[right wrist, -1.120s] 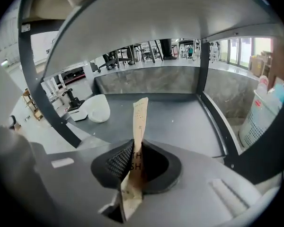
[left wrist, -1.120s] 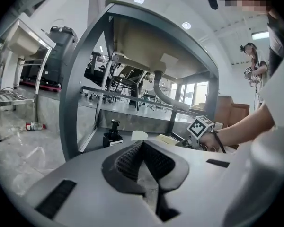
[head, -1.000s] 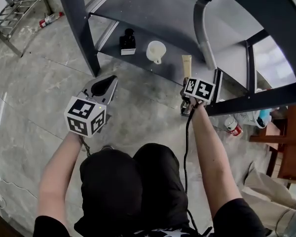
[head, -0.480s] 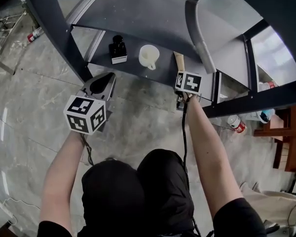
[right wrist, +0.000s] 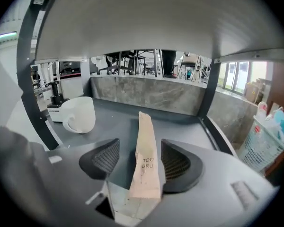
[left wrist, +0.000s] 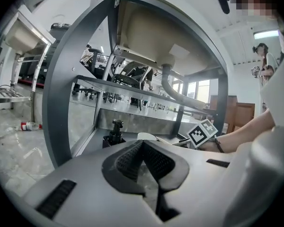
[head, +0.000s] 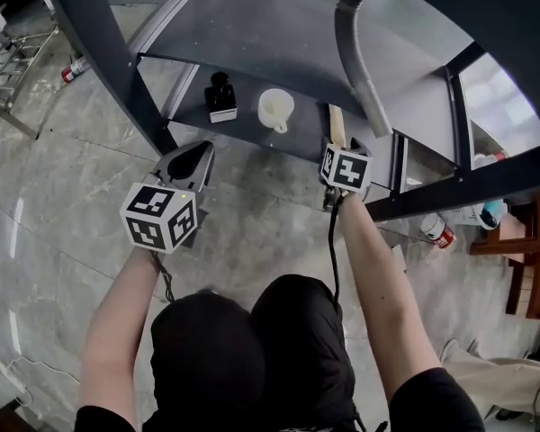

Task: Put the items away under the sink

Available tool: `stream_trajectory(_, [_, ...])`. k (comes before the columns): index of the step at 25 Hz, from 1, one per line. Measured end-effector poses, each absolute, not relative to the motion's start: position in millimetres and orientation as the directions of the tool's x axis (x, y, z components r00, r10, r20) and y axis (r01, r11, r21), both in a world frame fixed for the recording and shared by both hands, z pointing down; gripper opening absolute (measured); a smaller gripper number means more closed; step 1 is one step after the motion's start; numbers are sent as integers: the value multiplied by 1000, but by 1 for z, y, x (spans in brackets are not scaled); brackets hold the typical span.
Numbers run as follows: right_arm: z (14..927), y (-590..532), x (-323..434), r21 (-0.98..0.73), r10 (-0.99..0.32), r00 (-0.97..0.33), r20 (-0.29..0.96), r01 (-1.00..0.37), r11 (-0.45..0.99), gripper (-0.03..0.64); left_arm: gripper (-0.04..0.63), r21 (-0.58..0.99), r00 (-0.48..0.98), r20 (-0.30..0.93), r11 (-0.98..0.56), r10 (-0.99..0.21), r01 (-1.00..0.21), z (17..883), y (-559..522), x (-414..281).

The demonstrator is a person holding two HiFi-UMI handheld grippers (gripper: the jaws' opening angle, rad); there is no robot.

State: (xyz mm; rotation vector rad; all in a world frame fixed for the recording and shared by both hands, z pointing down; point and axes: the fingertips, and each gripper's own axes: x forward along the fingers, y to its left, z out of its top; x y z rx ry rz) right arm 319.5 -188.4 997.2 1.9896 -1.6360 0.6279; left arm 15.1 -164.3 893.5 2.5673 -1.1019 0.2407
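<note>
One packet point(head: 337, 122) is lying lengthwise on the shelf point(head: 252, 48), straight ahead of the right gripper point(head: 342, 147), in the head view. Left gripper view: the left gripper point(left wrist: 143, 148) is sitting closed, empty, farther off. Right gripper view — its jaws have just been opening, and the packet is lying loose between them.

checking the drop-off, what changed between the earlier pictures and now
The right gripper has just been opening its jaws, letting go of the paper toothbrush packet. The packet now lies loose between them, its far end on the lower shelf. Unchanged: the left gripper is shut and empty, and the black bottle and white cup are on the shelf.
</note>
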Motion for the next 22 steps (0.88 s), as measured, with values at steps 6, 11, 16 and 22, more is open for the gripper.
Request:
stream_trajectory(6, [946,-152,296,86,-890,183,418,-983,-162,52,9,212,686,231,-653,-690,-727,872,-156,20])
stream_trajectory(11, [933,-135,233,11,-914,60,402,-998,-61,3,9,142,679,223,-665,-700,-733,854,-156,21])
stream_trajectory(16, [916,-129,171,-105,-887,-36,460,-994,-14,3,9,146,648,254,-634,-718,-760,828,-148,2])
stream_trajectory(22, [823,-107,131,-158,-896,-91,435,-987,23,3,9,83,609,318,-618,-727,-781,763,-120,-31])
